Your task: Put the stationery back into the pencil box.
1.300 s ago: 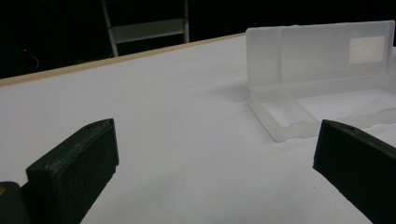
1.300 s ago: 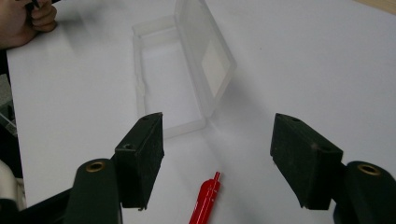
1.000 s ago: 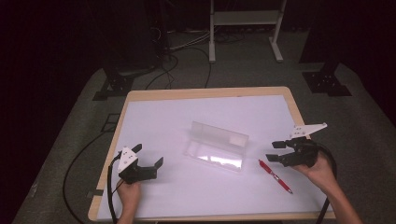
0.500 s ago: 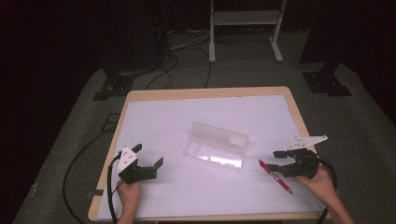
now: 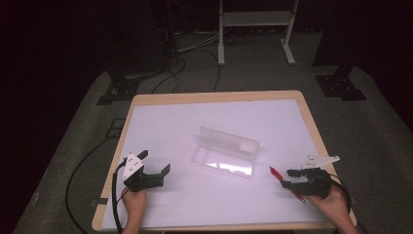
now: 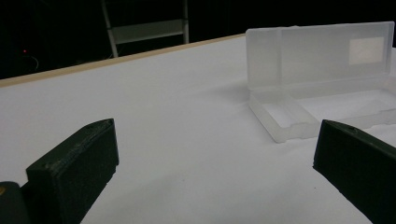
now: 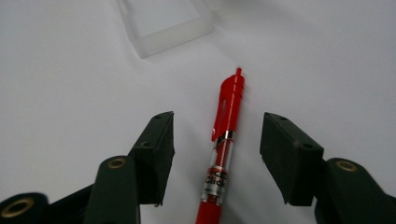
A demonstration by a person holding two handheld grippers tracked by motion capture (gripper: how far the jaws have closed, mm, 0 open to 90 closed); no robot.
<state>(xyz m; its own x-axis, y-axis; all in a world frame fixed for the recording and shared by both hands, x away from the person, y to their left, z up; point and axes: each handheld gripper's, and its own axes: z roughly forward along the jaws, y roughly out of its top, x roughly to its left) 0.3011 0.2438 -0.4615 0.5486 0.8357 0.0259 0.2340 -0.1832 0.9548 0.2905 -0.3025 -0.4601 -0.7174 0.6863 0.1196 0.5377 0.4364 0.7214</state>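
Right gripper view puts my right gripper [image 7: 217, 140] low over the table, its jaws spread wide with a red pen [image 7: 223, 154] lying flat between them, touched by neither; the pen's clip end points away from me toward the corner of a clear plastic case [image 7: 163, 23] a little farther on. From the high view I see the same right gripper [image 5: 287, 178] near the table's front right, held in my right hand [image 5: 333, 207], with the red pen [image 5: 276, 173] sticking out from under it toward the case. The clear plastic case [image 5: 226, 155] sits open near the middle of the white table top [image 5: 219, 117], lid standing up along its far side, tray empty. My left gripper [image 5: 156, 165] rests at the front left, well apart from the case, jaws released and holding nothing; my left hand [image 5: 134, 202] grips it from below. Left gripper view shows bare white surface between its jaws and the case [image 6: 322, 84] off to the right, nothing lying between. Beyond the table, cables [image 5: 195, 48] trail across the grey floor [image 5: 73, 161] past a white metal stand [image 5: 255, 19].
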